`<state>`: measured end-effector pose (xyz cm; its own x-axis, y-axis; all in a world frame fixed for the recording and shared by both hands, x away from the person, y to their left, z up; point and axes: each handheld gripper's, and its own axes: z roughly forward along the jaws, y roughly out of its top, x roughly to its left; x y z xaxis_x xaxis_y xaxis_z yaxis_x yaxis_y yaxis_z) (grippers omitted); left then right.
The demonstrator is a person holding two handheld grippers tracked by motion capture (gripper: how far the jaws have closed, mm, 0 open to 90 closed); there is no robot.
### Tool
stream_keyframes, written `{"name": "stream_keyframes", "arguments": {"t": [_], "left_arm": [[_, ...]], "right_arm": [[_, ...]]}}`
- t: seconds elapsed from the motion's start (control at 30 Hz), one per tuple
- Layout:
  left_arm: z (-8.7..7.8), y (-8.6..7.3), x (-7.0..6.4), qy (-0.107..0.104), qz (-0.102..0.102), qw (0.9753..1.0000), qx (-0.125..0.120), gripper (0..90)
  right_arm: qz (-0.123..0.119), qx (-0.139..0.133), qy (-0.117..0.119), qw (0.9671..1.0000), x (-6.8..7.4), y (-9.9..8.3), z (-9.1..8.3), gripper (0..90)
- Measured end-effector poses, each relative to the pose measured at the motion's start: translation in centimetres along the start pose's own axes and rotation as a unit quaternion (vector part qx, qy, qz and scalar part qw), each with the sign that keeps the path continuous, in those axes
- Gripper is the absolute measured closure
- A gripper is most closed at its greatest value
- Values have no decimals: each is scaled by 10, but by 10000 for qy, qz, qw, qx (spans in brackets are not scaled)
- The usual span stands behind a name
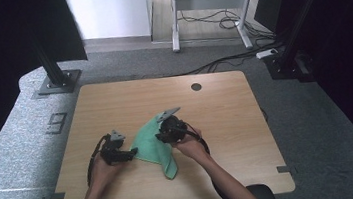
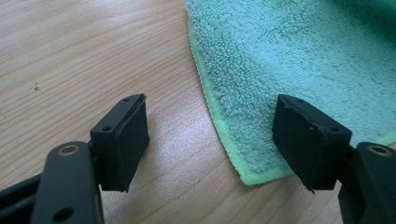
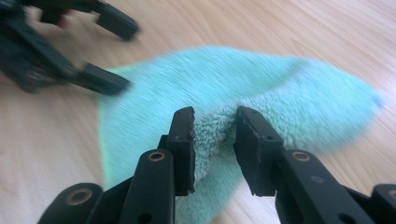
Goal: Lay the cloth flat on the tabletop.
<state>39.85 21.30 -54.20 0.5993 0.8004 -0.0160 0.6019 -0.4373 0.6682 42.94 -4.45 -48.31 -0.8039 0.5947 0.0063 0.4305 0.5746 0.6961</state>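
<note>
My right tongs pinch a fold of the cloth. My left tongs gape open, the cloth's near-left corner just right of them.

Overall light: even and soft on the worktop in the high view; dark panels at both sides leave the corners almost black.
Glare: a pale sheen lies on the wood between the jaws of the left hand-held gripper in its own view.
Shadows: faint, soft-edged, close under the green microfibre cloth.
Focus: the cloth's pile is crisp just ahead of the left hand-held gripper and goes soft farther off.
Motion blur: in the right gripper view the cloth beyond the right hand-held gripper is smeared, and the other gripper at upper left is blurred.
Distortion: the worktop's edges bow slightly in the high view.
</note>
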Motion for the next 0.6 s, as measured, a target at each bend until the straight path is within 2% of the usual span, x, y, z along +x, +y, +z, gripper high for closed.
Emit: {"name": "stream_keyframes", "arguments": {"t": [0.17, 0.27, 0.37, 0.47, 0.57, 0.6], "left_arm": [[0, 0, 0, 9, -13, 10000, -22, 269], [0, 0, 0, 2, -6, 10000, -19, 269], [0, -1, 0, 0, -11, 10000, -27, 269], [0, -1, 0, 0, -15, 10000, -27, 270], [0, -1, 0, 2, -18, 10000, -30, 270], [0, -1, 0, 3, -20, 10000, -31, 270]], "right_arm": [[316, 144, -151, 9993, -21, -22, 3, 673], [454, 237, -168, 9985, -28, -32, 10, 661], [535, 221, -167, 9982, -29, -36, 18, 594], [485, 255, -199, 9983, -26, -38, 25, 541], [444, 314, -254, 9982, -24, -41, 31, 555], [470, 303, -262, 9981, -25, -42, 31, 618]]}}
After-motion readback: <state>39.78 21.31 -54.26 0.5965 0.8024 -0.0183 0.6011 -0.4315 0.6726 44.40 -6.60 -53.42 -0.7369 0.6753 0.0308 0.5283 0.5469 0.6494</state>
